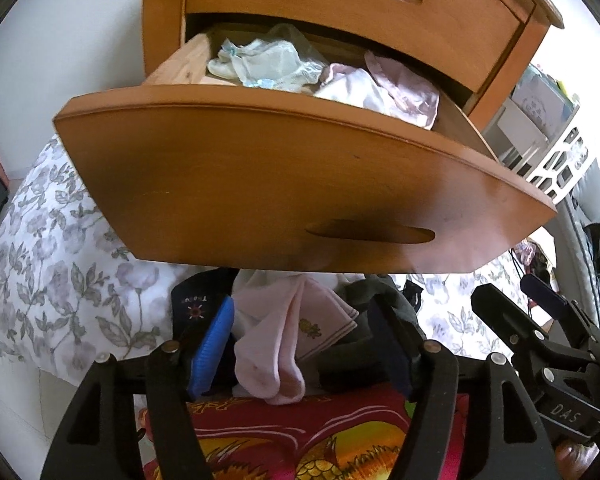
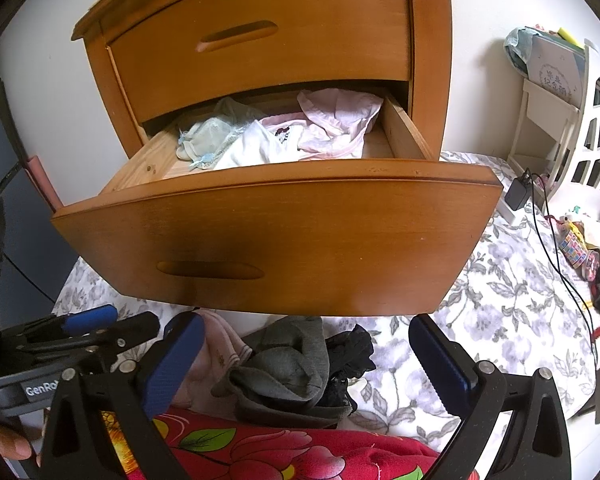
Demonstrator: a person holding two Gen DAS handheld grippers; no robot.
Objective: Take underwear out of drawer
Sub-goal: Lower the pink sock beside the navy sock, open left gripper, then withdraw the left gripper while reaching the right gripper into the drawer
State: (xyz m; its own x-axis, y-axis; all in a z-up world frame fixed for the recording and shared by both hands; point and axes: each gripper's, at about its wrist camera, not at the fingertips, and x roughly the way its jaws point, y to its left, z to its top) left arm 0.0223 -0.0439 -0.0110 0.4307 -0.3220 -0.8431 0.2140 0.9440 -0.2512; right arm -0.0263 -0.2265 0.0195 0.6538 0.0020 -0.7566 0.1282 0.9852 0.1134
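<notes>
Behind drawer front (image 1: 260,184), underwear (image 1: 284,64) half-hidden

A floral-print bedsheet (image 2: 512,292), white with grey-lilac flowers and leaves, covers the surface below the wooden cabinet. A red cloth (image 2: 268,448) with large flower motifs and green leaves lies at the near edge. At the right, a black charger (image 2: 518,194) rests on the sheet, its black cable (image 2: 568,280) trailing toward the near side. A white latticed shelf unit (image 2: 596,140) stands by the white wall (image 2: 476,12), holding a pale booklet (image 2: 554,70). Small colourful trinkets (image 2: 580,252) lie near the right edge.
</notes>
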